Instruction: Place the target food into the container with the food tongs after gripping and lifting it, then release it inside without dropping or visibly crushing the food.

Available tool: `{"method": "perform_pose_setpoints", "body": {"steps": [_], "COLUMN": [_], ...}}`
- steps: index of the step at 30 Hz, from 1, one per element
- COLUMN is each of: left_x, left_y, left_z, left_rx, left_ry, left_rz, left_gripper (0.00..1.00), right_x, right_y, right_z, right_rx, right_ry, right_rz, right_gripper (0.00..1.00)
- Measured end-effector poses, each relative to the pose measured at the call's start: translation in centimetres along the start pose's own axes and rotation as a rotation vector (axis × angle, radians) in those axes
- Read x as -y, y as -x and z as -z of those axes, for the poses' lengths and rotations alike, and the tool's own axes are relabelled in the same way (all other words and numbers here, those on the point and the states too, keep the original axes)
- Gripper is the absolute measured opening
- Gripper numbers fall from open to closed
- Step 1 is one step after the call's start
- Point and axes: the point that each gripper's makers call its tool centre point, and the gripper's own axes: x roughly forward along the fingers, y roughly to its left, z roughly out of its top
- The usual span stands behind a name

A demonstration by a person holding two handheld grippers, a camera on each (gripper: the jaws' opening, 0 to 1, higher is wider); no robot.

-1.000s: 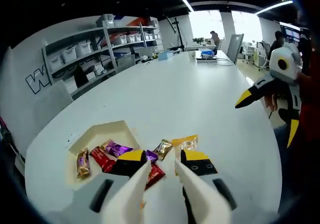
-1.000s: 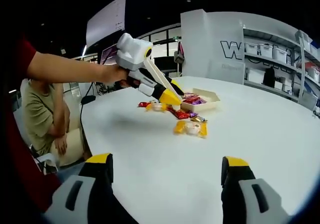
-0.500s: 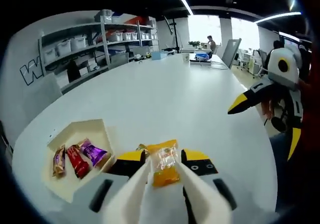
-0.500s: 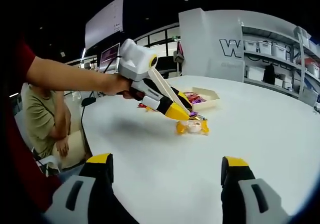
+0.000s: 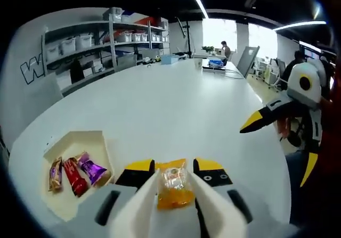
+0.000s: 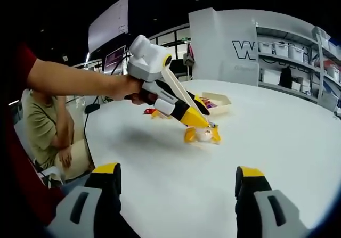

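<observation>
Snack pack [image 5: 175, 187] btwn left hand-held gripper [image 5: 176, 187] jaws

Tongs [image 5: 173, 182]: cream blades, yellow-and-black tips. Between them, an orange packet [image 5: 173, 187] with a clear window. Left of the tongs, a cream tray [image 5: 101, 142] holding brown, red and purple wrappers. White table [image 5: 176, 105].

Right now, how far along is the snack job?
Done: three snacks already lie in the tray. In hand: the left gripper has its jaws on either side of the yellow packet, which still looks to be on the table; whether it is clamped is unclear. Left: lift, carry to the tray, release. The right gripper waits open.
</observation>
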Motion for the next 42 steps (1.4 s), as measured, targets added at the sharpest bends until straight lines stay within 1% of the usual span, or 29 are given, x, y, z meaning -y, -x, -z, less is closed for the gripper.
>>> {"method": "perform_pose_setpoints", "body": {"steps": [2,6,9,13,16,19,23,26,28,32,34,37,38,42], "left_x": [-0.2,-0.6,-0.4,-0.3,-0.3,0.2,0.5,0.7,1.0,1.7,2.2,2.5,3.1,2.9], "left_y": [-0.1,-0.1,-0.4,-0.6,-0.7,-0.9,-1.2,-1.3,-1.6,-2.1,-2.3,-2.3,-2.3,-2.3], "left_z": [0.1,0.0,0.2,0.4,0.5,0.5,0.5,0.6,0.4,0.3,0.2,0.2,0.2,0.2], "left_rx": [-0.006,-0.012,-0.025,-0.039,-0.05,-0.069,-0.083,-0.084,-0.101,-0.132,-0.145,-0.145,-0.151,-0.15], "left_ry": [-0.001,0.023,0.016,0.036,0.034,0.041,0.02,0.022,0.015,-0.024,-0.058,-0.073,-0.106,-0.11], "left_rz": [-0.002,-0.006,-0.003,0.001,0.005,0.018,0.023,0.031,0.033,0.038,0.042,0.056,0.06,0.047], "left_gripper": [0.28,0.28,0.28,0.28,0.28,0.28,0.28,0.27,0.27,0.26,0.25,0.24,0.23,0.22], "right_x": [0.1,0.4,0.4,0.1,0.0,0.1,0.0,0.1,0.1,-0.1,-0.3,-0.3,-0.3,-0.5], "right_y": [0.2,0.4,0.3,0.2,0.1,0.0,0.0,0.1,0.0,-0.2,-0.3,-0.4,-0.4,-0.5], "right_z": [-0.1,0.0,0.2,0.2,0.3,0.3,0.1,0.2,0.4,0.5,0.3,0.3,0.3,0.5], "right_rx": [0.005,0.005,0.001,0.006,0.003,0.0,0.008,0.007,0.001,-0.007,-0.001,-0.002,-0.003,-0.006], "right_ry": [-0.005,-0.005,-0.006,-0.007,-0.007,-0.004,-0.004,-0.008,-0.01,-0.005,-0.004,-0.004,-0.003,-0.007], "right_rz": [0.001,0.011,0.012,0.004,0.003,0.003,0.001,0.003,0.003,-0.003,-0.008,-0.01,-0.009,-0.013], "right_gripper": [0.87,0.87,0.87,0.87,0.87,0.87,0.87,0.87,0.87,0.87,0.87,0.87,0.86,0.86]}}
